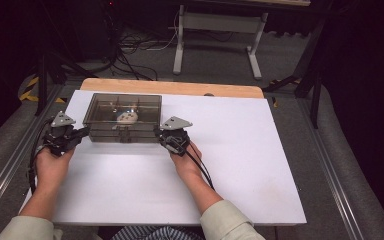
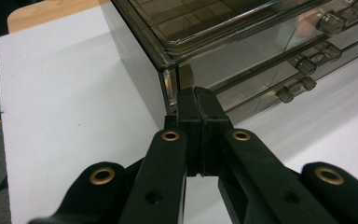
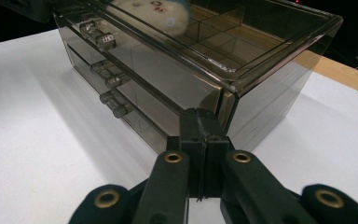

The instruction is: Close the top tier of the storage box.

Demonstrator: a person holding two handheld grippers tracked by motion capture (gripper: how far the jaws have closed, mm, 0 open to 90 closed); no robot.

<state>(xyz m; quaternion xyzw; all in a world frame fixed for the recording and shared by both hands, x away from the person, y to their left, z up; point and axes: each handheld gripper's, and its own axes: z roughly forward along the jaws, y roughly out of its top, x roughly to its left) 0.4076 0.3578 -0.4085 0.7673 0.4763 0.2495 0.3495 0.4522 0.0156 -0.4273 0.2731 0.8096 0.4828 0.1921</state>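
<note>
A smoky transparent drawer box [image 1: 122,116] stands on the white table top [image 1: 240,150], its drawer fronts with small knobs [image 3: 107,42] facing the person. A small white plush toy [image 1: 127,117] lies in the open top tray. My left gripper [image 1: 82,132] is shut, its tips at the box's front left corner [image 2: 168,84]. My right gripper [image 1: 161,135] is shut too, its tips at the front right corner [image 3: 226,100]. Neither holds anything.
The white board lies on a wooden table [image 1: 180,87]. A white desk frame [image 1: 215,35] and cables [image 1: 130,50] sit on the floor beyond. Metal rails [image 1: 330,165] run along both sides.
</note>
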